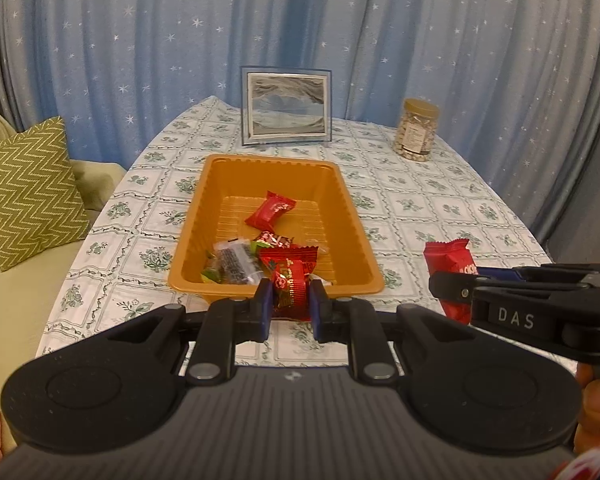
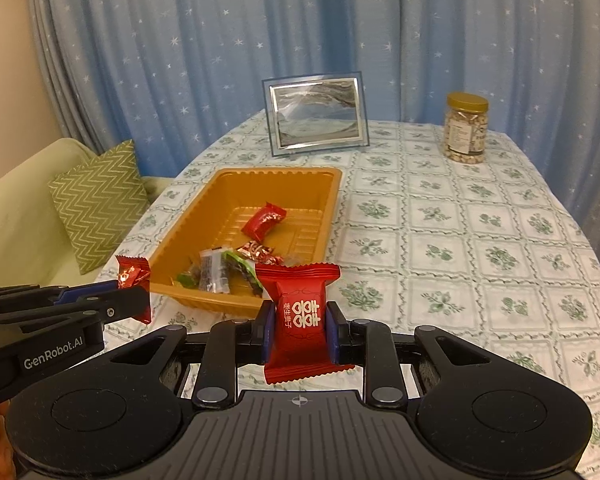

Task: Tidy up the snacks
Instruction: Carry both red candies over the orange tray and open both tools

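Observation:
An orange tray (image 1: 204, 216) (image 2: 188, 236) lies on the table and holds several wrapped snacks, among them a red candy (image 1: 271, 211) (image 2: 264, 221) and a dark clear-wrapped snack (image 1: 232, 266) (image 2: 212, 274). My left gripper (image 1: 289, 307) is shut on a small red snack packet (image 1: 288, 284) just before the tray's near rim; it also shows in the right wrist view (image 2: 132, 276). My right gripper (image 2: 298, 330) is shut on a larger red snack packet (image 2: 298, 316) with white characters, held upright to the right of the tray, and seen in the left wrist view (image 1: 450, 268).
A framed picture (image 1: 286, 105) (image 2: 315, 112) stands behind the tray. A jar of nuts (image 1: 417, 130) (image 2: 465, 128) stands at the back right. A floral tablecloth (image 2: 460, 248) covers the table. A sofa with a green zigzag cushion (image 1: 28, 188) is at the left.

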